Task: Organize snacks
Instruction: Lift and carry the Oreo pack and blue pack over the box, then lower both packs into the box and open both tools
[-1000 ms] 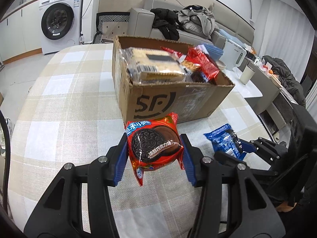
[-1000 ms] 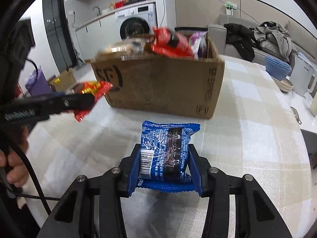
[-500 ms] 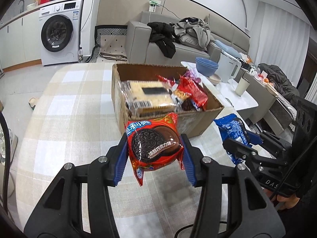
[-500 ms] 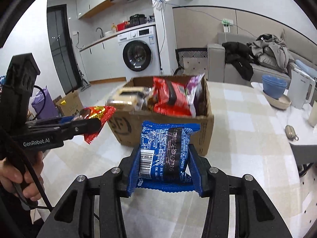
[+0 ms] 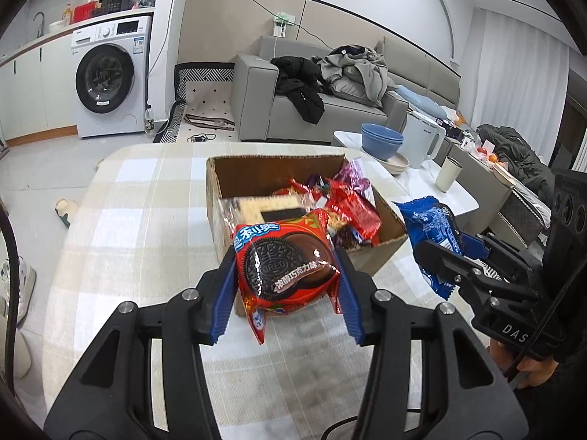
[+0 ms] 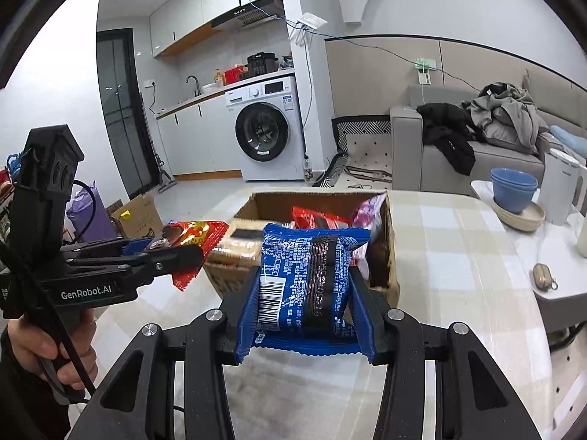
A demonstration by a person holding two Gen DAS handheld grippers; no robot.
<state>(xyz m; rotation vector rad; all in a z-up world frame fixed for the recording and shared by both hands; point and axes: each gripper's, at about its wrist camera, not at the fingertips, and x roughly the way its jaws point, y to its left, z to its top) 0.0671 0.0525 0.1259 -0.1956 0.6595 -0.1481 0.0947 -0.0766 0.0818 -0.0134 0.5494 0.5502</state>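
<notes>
My left gripper point(image 5: 286, 286) is shut on a red Oreo packet point(image 5: 284, 262), held above the table in front of the open cardboard box point(image 5: 216, 190). My right gripper point(image 6: 304, 293) is shut on a blue snack packet point(image 6: 306, 278), barcode side up, also raised before the box point(image 6: 392, 256). The box holds several snack packets, among them a red one point(image 5: 352, 209) and a clear cracker pack point(image 5: 256, 207). In the left wrist view the right gripper point(image 5: 451, 253) with the blue packet point(image 5: 429, 223) hangs at the right. The right wrist view shows the left gripper point(image 6: 183, 249) with the red packet point(image 6: 194, 234) at the left.
The box stands on a table with a beige checked cloth point(image 5: 139, 227). A side table at the right carries blue bowls point(image 5: 381, 141), a white kettle point(image 5: 422, 139) and a cup point(image 5: 447, 178). Beyond are a grey sofa point(image 5: 256, 106) with clothes and a washing machine point(image 5: 106, 77).
Both grippers have risen with their packets still gripped. The box now lies lower in both views, so its open top and contents show more.
</notes>
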